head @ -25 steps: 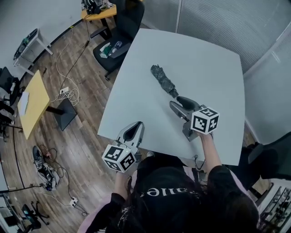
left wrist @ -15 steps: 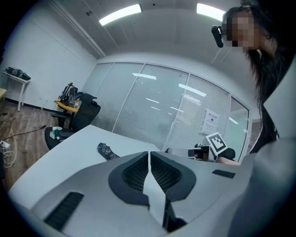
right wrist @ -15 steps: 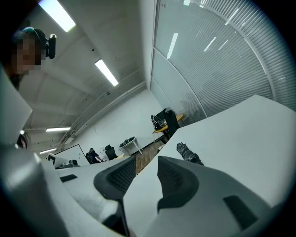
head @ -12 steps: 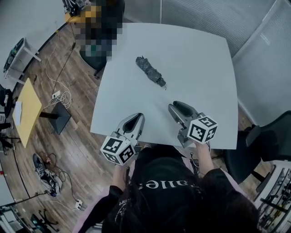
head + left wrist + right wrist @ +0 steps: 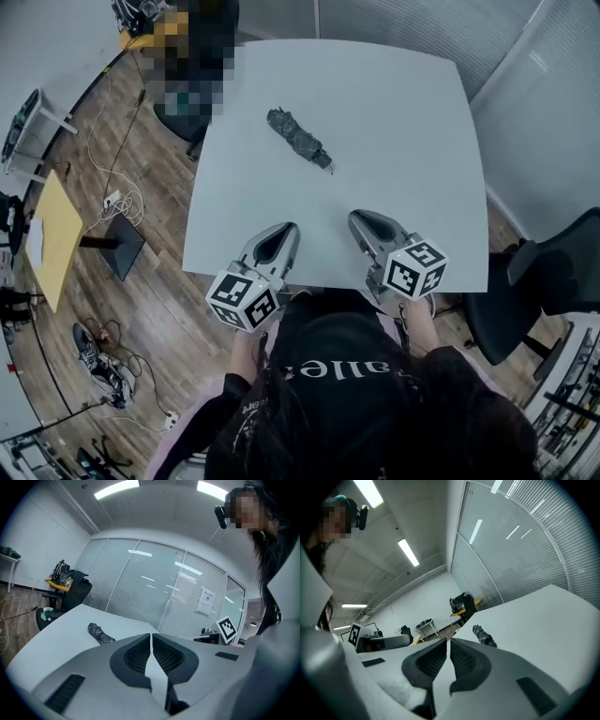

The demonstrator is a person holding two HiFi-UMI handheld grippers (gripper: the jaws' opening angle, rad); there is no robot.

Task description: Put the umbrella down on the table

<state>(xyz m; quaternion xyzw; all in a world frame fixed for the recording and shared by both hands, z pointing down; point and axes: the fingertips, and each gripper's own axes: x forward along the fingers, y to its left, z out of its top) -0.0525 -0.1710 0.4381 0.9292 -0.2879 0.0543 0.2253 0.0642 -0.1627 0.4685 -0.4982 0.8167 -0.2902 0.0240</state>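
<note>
A white table [image 5: 403, 141] with rounded corners fills the middle of the head view. The folded umbrella [image 5: 298, 139] lies flat on the table's far half, nearer the left edge than the right, its handle end towards the person. Both tools hover at the near edge, well apart from the umbrella. The left gripper [image 5: 281, 231] has its jaws pressed together with nothing between them. The right gripper [image 5: 362, 218] has just been closing its jaws, and they now meet on nothing. A wooden floor [image 5: 150, 309] lies to the left, with a yellow desk [image 5: 52, 234] and loose cables [image 5: 112, 199]. A black chair [image 5: 553, 272] stands off the near right corner. Glass walls with blinds [image 5: 403, 21] run beyond the far edge.
</note>
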